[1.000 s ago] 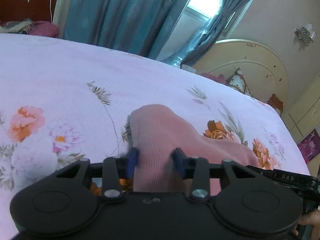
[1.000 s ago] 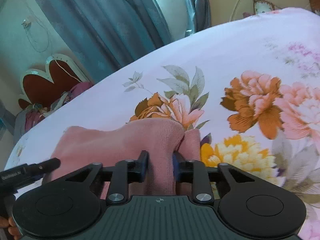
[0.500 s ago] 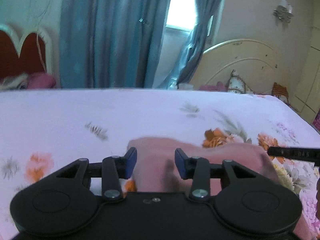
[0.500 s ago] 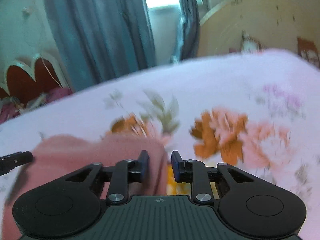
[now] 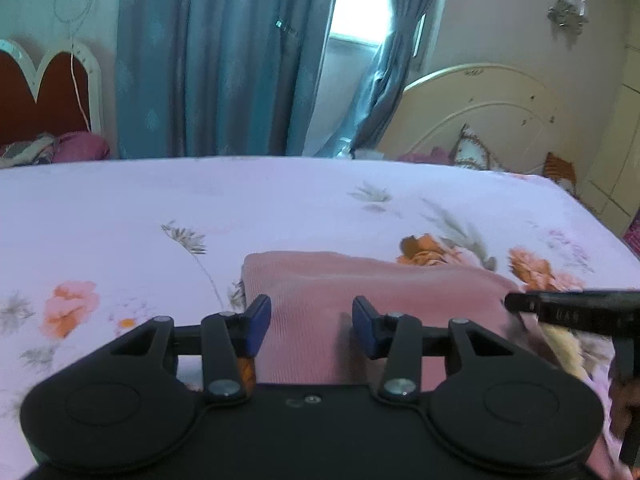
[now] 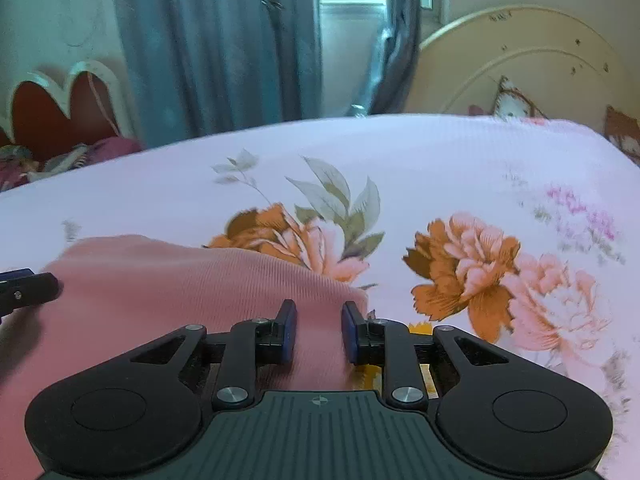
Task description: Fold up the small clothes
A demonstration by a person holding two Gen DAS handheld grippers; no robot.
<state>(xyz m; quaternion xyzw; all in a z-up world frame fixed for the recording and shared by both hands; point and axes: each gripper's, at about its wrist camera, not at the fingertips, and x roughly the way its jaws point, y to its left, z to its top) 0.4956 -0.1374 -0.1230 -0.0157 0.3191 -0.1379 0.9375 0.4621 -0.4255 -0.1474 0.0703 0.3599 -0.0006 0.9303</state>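
Since the earlier frame both views have levelled. The left tongs (image 5: pixel 306 326) are opening, gripping nothing; the right tongs (image 6: pixel 318 332) stand parted, off the pink garment (image 5: pixel 360 292), laid folded at lower centre on the bed (image 5: pixel 120 216). Further folds possibly remain.

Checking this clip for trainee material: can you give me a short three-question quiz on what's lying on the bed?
1. Pick one: the garment is A) pink, B) green, C) white.
2. True or false: the garment hangs in the air, clear of the sheet.
3. Fill in: beyond the sheet hang blue ___.
Key: 1 A. 2 false, it lies on the sheet. 3 curtains.
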